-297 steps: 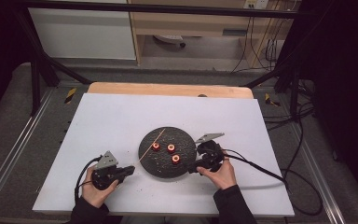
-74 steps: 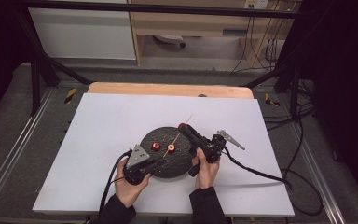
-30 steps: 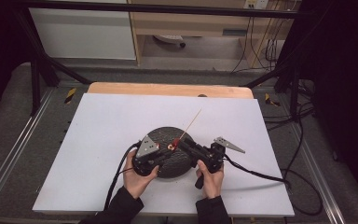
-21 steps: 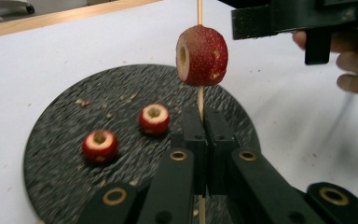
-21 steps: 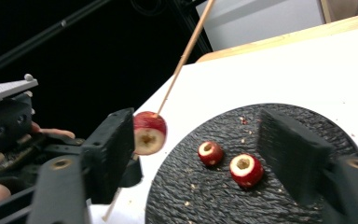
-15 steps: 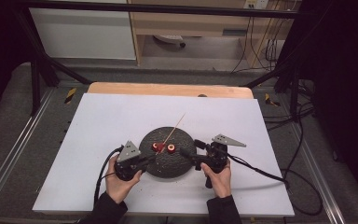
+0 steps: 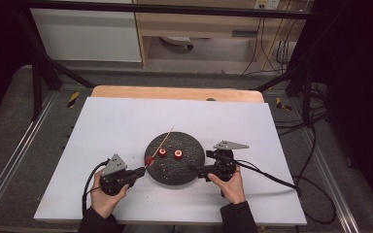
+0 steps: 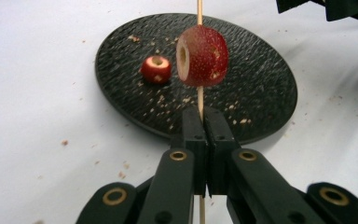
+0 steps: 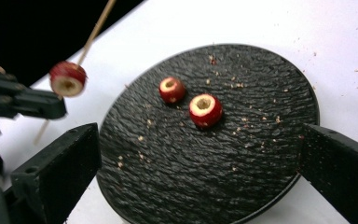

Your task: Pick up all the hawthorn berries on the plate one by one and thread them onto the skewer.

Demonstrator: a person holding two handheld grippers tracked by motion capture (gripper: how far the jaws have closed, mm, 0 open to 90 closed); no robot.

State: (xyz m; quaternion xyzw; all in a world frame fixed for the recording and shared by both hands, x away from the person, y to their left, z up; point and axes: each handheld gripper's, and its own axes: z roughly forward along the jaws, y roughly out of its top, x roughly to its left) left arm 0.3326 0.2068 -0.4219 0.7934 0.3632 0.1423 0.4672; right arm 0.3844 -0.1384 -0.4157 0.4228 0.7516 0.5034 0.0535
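Observation:
A black round plate [image 7: 175, 170] lies mid-table with two red cored fruits [image 7: 162, 153] [image 7: 178, 154] on it. My left gripper [image 7: 143, 170], at the plate's left edge, is shut on a thin wooden skewer [image 8: 199, 100] that runs through a third red fruit [image 8: 203, 56] held above the plate [image 8: 251, 93]. My right gripper [image 7: 194, 167] is at the plate's right edge. Its jaws have just been opening and stand wide apart [image 9: 198, 140] with nothing gripped. Beyond them lie the plate [image 9: 261, 93] and its two fruits [image 9: 171, 89] [image 9: 205, 110], and farther left the skewered fruit [image 9: 67, 78].
Crumbs lie scattered on the plate and on the white tabletop [image 7: 126, 126]. Cables [image 7: 272, 177] trail from both grippers toward the table's edges. A wooden board edge [image 7: 175, 92] runs along the back. Metal frame rails border the table's sides.
My left gripper has moved left and slightly down, carrying the skewer and its fruit off the plate's middle. The right gripper's jaws have opened wide while the hand stayed put.

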